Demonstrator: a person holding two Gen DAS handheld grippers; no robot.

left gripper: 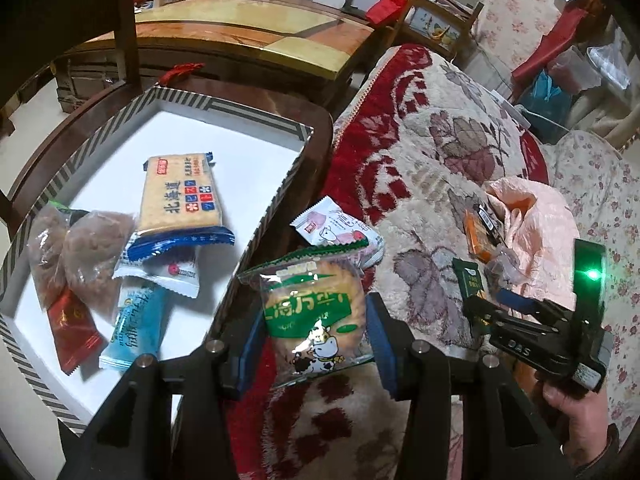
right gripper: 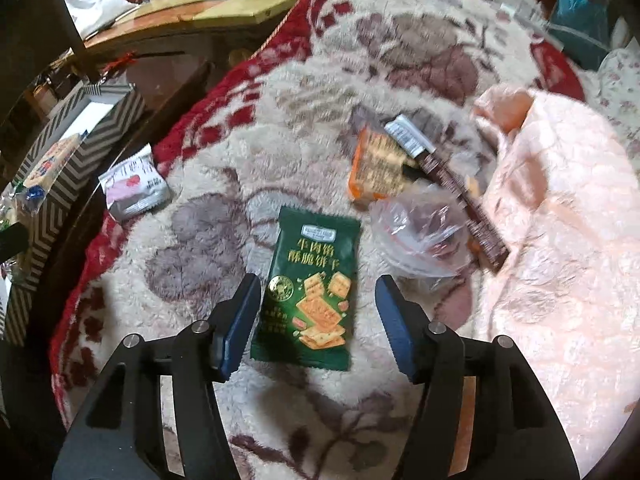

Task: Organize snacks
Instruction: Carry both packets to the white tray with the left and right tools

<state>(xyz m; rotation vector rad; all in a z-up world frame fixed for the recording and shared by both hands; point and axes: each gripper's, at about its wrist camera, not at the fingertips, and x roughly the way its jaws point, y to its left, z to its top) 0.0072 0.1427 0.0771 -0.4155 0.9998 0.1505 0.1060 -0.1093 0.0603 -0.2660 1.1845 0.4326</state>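
Note:
My left gripper point(left gripper: 316, 340) is shut on a clear biscuit packet with a green label point(left gripper: 314, 308), held above the blanket beside the striped box point(left gripper: 224, 108). The box holds a cracker packet point(left gripper: 180, 192), brown bagged snacks point(left gripper: 88, 256), and red, blue and white packets. In the right wrist view my right gripper point(right gripper: 318, 320) stands open over a dark green cracker packet point(right gripper: 312, 292) lying flat on the blanket; the pads point(right gripper: 240, 320) flank it without pressing. The left wrist view also shows the right gripper point(left gripper: 492, 308), held by a hand.
A pink-and-white packet point(right gripper: 134, 190) lies near the box. An orange packet point(right gripper: 376, 168), a brown bar point(right gripper: 460, 192) and a clear bag point(right gripper: 420, 240) lie beside a pink plastic bag point(right gripper: 560, 200). The floral blanket point(left gripper: 420, 140) covers the seat; a wooden table point(left gripper: 248, 40) stands behind.

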